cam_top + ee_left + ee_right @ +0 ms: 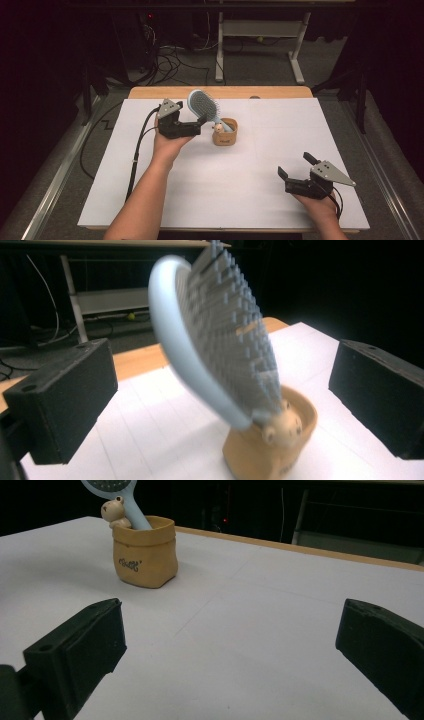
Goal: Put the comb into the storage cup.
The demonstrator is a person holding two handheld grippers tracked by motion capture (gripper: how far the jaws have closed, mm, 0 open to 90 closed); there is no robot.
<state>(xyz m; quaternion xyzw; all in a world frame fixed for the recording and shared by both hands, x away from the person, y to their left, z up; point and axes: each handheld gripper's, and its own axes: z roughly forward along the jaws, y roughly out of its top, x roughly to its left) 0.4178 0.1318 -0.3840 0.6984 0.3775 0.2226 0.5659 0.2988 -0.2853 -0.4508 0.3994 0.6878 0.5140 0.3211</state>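
Observation:
A light-blue hairbrush (202,102) stands handle-down in a small tan cup (226,135) shaped like a sack, and its head leans up and to the left. A little bear figure (217,128) sits on the cup's rim. My left gripper (200,125) is open just left of the cup. In the left gripper view the brush head (220,330) rises between the wide jaws with a gap on each side, above the cup (265,450). My right gripper (296,165) rests open near the front right with nothing between its jaws. In the right gripper view the cup (145,552) and brush handle (112,487) stand far off at upper left.
A white sheet (260,200) covers the table, with a wooden edge (280,92) showing at the back. Beyond it stand a white desk frame (260,30) and loose cables (170,62) on the floor. The left gripper's cable (137,150) trails across the sheet's left side.

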